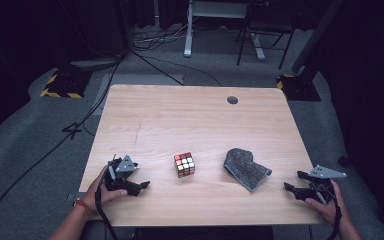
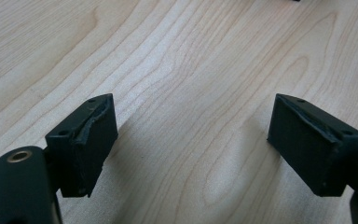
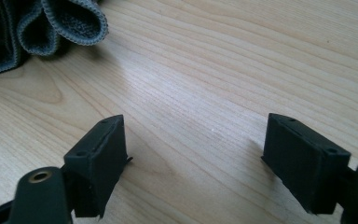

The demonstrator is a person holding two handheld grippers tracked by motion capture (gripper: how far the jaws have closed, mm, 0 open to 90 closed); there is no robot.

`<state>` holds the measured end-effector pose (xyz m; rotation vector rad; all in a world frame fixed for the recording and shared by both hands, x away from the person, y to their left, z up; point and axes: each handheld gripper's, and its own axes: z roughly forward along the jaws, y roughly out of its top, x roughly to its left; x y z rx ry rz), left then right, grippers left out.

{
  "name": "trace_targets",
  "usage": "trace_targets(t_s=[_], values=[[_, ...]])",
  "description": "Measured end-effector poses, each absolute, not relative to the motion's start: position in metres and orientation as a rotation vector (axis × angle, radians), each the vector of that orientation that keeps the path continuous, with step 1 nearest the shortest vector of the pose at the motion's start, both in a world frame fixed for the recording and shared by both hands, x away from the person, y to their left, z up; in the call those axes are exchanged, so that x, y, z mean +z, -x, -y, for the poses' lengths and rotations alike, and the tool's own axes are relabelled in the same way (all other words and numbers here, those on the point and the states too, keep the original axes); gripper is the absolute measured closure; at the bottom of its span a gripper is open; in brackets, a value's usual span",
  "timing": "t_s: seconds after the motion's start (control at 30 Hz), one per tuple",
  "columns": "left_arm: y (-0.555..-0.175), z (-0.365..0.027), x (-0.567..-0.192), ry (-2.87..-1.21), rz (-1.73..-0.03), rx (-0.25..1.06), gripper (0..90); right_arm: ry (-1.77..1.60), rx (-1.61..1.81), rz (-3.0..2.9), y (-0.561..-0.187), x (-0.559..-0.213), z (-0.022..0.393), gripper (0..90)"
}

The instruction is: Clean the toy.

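The left gripper (image 1: 139, 187) rests near the table's (image 1: 190, 115) front-left edge, jaws apart and empty over bare wood. The cube (image 1: 184, 164) sits just left of centre, apart from both grippers; it looks rigid, light and smooth-faced, best taken across two opposite flat faces. The cloth (image 1: 246, 168) lies crumpled to its right. The right gripper (image 1: 291, 188) stands wide, empty, near the cloth.

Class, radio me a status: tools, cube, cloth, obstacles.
Left tool open, empty. Right tool open, empty. Cube and grey cloth untouched between them. Nothing blocking.
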<state>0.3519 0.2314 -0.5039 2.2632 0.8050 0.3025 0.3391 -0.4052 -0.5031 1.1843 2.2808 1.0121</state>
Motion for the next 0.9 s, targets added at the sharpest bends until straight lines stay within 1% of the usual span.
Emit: trace_targets(t_s=[0.9], values=[[-0.3507, -0.2313, -0.5040, -2.256, -0.823, 0.309, 15.6, -1.185, 1.012, -2.281, -0.3391, -0.5032, 0.4052, 21.3]])
